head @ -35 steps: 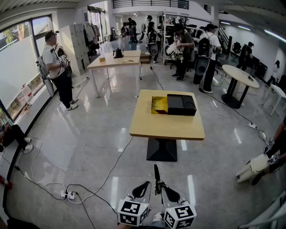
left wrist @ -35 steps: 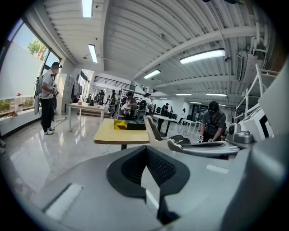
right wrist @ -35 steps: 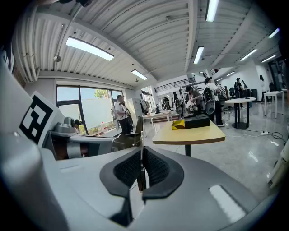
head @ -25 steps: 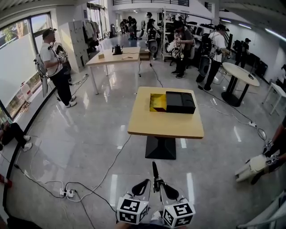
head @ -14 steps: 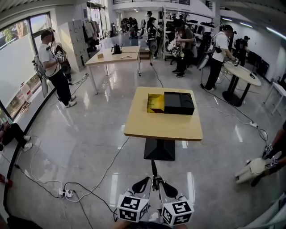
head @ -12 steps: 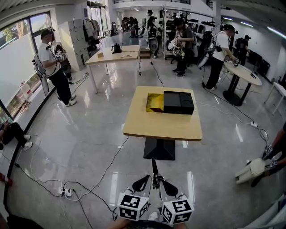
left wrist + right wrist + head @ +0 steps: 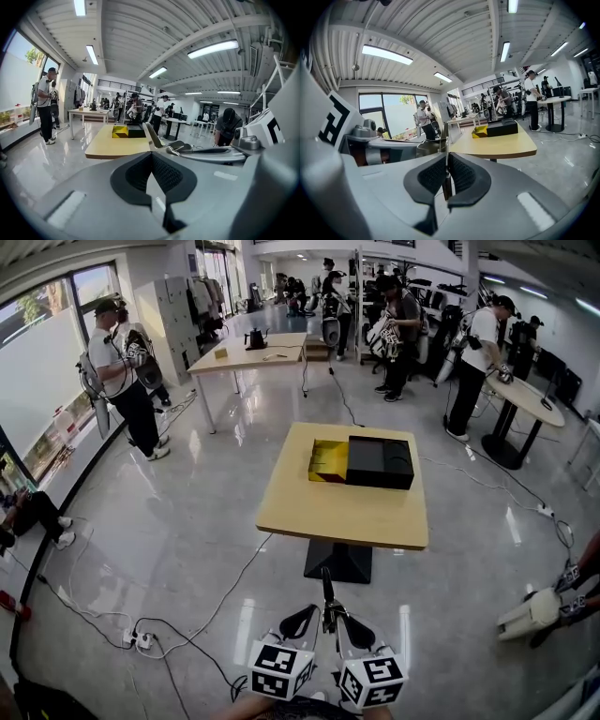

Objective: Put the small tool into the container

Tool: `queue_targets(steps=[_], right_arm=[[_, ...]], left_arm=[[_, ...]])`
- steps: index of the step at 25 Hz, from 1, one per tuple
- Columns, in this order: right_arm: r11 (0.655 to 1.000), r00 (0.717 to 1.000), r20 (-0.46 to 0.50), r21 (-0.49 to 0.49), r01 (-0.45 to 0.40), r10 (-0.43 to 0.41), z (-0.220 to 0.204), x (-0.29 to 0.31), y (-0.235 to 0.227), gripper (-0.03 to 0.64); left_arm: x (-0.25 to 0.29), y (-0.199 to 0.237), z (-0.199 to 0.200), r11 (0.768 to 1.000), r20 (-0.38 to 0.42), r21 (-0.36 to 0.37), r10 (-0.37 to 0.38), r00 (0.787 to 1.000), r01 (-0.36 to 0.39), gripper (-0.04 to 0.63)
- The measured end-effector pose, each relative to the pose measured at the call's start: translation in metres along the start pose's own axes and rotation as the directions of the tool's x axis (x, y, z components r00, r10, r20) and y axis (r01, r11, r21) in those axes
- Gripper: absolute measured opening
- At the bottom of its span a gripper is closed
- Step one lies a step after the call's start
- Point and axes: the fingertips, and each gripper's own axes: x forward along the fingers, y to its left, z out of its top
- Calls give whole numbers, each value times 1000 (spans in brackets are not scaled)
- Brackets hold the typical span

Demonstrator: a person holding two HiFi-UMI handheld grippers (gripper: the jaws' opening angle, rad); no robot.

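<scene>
The right tool is clamped on a small dark implement, a thin rod that juts out past its tips and points toward the desk; the right gripper view shows both ridged pads pressed against the rod's sides; the left tool sits just beside the right one, its pads brought together at the tips with nothing between them; both are held low over the shiny floor, well apart from the desk; on the far half of the desk rests the container, a box with a yellow section on the left and a black section on the right; several people stand in the room beyond.
</scene>
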Motion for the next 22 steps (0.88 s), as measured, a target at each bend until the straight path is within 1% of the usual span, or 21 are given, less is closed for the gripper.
queue_targets(steps=[4, 8, 15, 22], right_arm=[[1000, 1000, -12, 0, -13, 13, 11, 29, -17, 9], [1000, 1000, -26, 2, 2, -2, 11, 68, -30, 9], [999, 998, -47, 7, 48, -48, 39, 173, -34, 9], [995, 995, -41, 35, 93, -91, 86, 270, -15, 9]], left_arm=[[32, 15, 11, 1000, -5, -9, 3, 1000, -3, 11], [65, 42, 12, 1000, -10, -21, -14, 1000, 14, 11], [126, 133, 41, 998, -14, -41, -56, 998, 56, 11], [161, 228, 91, 994, -5, -33, -106, 994, 105, 11]])
